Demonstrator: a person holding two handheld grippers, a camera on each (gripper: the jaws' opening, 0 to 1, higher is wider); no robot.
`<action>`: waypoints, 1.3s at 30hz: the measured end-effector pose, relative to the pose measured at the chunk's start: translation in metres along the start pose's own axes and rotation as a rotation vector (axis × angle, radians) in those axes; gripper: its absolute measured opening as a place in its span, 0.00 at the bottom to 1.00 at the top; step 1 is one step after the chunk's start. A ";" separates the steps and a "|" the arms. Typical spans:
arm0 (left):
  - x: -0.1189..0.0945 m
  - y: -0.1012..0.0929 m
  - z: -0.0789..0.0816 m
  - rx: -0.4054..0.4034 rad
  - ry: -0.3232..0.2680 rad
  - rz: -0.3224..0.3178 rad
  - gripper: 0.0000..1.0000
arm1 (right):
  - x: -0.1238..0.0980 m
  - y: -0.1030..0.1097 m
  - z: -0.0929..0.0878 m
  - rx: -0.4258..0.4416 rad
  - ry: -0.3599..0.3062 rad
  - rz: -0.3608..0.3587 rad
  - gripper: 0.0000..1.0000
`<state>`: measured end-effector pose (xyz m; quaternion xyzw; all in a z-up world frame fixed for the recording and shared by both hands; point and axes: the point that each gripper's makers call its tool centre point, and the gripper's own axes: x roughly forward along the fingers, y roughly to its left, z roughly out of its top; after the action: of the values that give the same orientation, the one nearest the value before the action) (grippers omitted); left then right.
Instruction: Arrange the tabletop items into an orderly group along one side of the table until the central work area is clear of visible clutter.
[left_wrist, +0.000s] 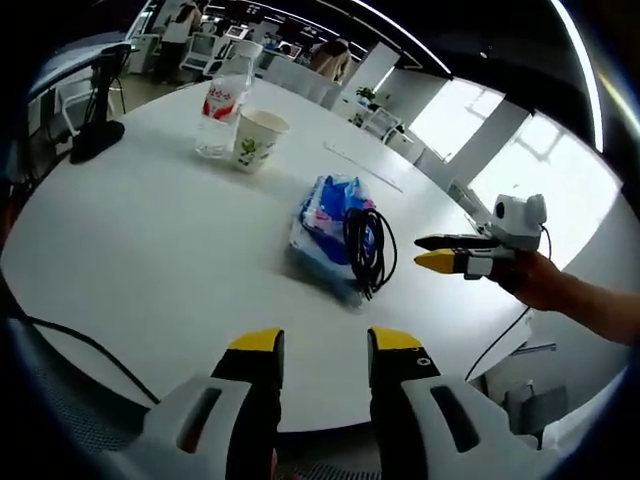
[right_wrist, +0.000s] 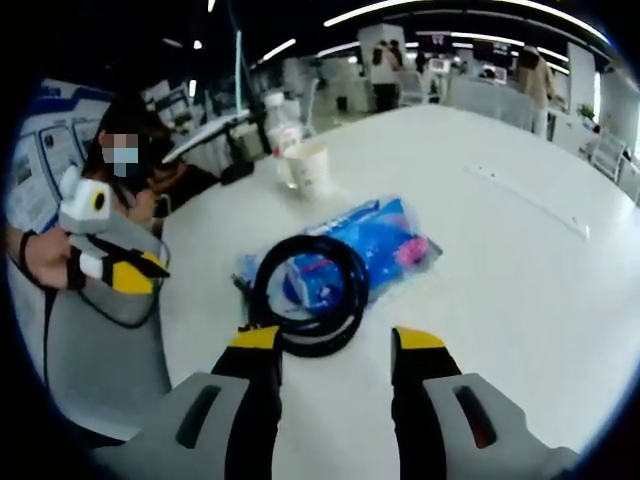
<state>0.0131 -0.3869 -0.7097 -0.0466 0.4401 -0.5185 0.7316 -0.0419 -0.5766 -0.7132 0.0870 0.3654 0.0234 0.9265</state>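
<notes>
Reading the left gripper view from left to right, a water bottle (left_wrist: 222, 105) and a paper cup (left_wrist: 256, 139) stand touching at the far side of the white worktop (left_wrist: 130, 250), while a blue plastic packet (left_wrist: 330, 232) with a coiled black cable (left_wrist: 367, 248) on top lies mid-worktop. Both claws are empty: the left claw (left_wrist: 318, 345) hangs wide at the near edge, and the right claw (right_wrist: 335, 340), jaws wide, sits just before the coil. To do this well, I'd pinch the coil through its bundled strands so no loop trails, then carry it beside the bottle.
</notes>
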 end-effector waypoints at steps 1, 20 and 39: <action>0.000 0.000 0.001 0.000 -0.002 0.000 0.32 | 0.001 0.000 0.001 0.004 -0.001 0.003 0.41; -0.008 0.011 0.008 -0.018 -0.028 0.014 0.32 | 0.045 -0.007 0.024 0.167 -0.046 -0.016 0.30; -0.013 0.020 0.011 -0.027 -0.028 0.020 0.32 | 0.072 -0.014 0.027 0.066 0.022 -0.109 0.17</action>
<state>0.0339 -0.3712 -0.7058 -0.0592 0.4370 -0.5047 0.7421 0.0288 -0.5868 -0.7451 0.0971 0.3805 -0.0382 0.9189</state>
